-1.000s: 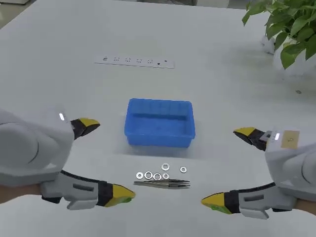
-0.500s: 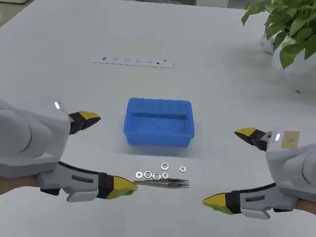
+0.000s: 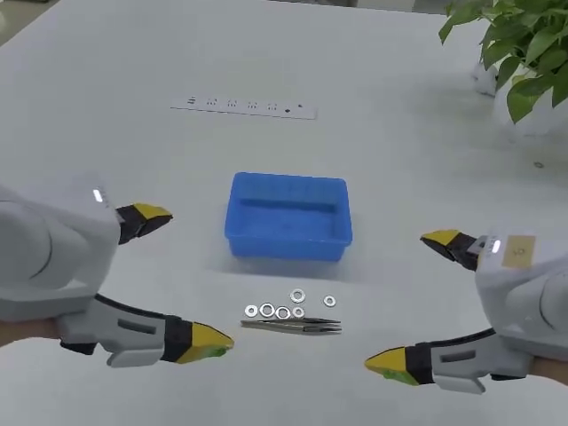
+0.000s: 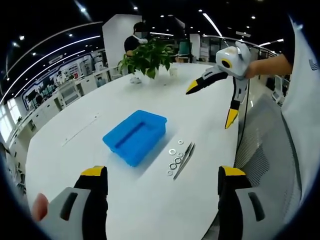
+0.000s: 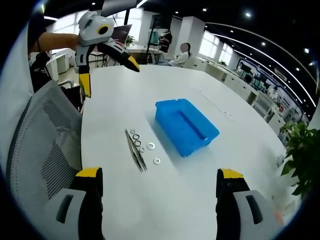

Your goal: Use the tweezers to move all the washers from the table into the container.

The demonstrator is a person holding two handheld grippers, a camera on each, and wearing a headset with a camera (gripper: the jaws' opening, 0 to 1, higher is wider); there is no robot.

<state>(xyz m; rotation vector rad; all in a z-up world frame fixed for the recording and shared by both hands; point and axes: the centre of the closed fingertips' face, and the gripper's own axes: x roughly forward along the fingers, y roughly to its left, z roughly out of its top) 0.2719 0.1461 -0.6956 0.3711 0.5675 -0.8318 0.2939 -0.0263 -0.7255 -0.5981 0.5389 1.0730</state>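
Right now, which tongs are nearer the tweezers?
Left. The left tongs hover open just off the left end of the tweezers; the right tongs, also open, hang farther off their right end.

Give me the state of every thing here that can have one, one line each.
Left gripper: open, holding nothing.
Right gripper: open, holding nothing.
Tweezers: lying flat on the table, not gripped.
Washers: six, loose on the table beside the tweezers.
Container: upright, open-topped, no washers inside.
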